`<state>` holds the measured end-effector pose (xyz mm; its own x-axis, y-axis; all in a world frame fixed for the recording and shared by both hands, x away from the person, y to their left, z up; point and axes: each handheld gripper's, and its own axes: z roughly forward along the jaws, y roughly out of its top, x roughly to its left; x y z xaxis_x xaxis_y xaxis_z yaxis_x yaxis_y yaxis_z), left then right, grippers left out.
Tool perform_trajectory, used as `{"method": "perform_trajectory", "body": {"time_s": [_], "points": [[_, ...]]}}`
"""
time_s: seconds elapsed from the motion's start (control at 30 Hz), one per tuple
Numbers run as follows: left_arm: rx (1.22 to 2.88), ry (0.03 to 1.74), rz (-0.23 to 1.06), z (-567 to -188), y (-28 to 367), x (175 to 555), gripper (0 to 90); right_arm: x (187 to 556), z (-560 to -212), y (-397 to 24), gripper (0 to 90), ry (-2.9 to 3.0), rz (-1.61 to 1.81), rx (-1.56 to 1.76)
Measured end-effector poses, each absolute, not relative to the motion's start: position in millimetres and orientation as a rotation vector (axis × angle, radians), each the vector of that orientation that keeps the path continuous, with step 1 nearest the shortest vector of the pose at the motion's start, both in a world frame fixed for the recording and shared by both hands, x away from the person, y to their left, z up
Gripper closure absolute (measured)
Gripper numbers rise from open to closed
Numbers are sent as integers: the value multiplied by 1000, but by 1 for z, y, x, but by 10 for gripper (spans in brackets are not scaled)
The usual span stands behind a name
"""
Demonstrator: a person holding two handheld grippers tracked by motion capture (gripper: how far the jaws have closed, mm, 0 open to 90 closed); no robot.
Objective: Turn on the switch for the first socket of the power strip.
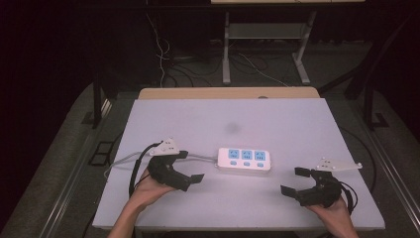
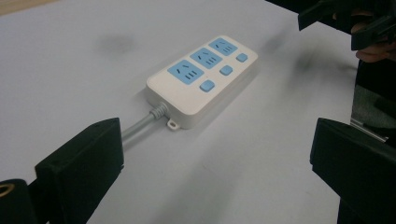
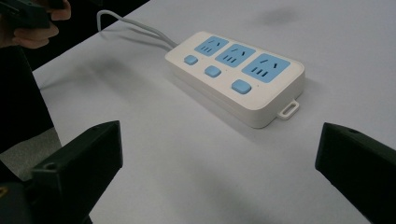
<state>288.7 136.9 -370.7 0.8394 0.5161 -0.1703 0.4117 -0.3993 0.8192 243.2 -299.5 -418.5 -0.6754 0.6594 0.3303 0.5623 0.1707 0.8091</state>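
Table: a pale lilac-white rectangular tabletop (image 1: pixel 277 119) is seen from the high view, with a faint dark smudge (image 1: pixel 232 128) marked near its middle.
Power strip: a white plastic three-socket power strip with blue socket faces and blue buttons (image 1: pixel 244 159) is laid flat, slightly toward the near edge from the table's centre, between the two grippers and apart from both.
Cord: a grey round cord (image 1: pixel 124 159) is run from the strip's left end off toward the left table edge.
Left gripper: the black two-jaw left gripper (image 1: pixel 190 166) is held just left of the strip; jaws are spread wide, nothing is pinched.
Right gripper: the black two-jaw right gripper (image 1: pixel 295 181) is held near the right front corner, well right of the strip; jaws are spread wide, nothing is gripped.
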Motion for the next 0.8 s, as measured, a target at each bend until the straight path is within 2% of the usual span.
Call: {"method": "perform_trajectory", "body": {"time_s": [0.8], "points": [[2111, 604, 121, -350, 105, 316, 23, 243, -419, -300, 4, 2333, 1542, 1219]]}}
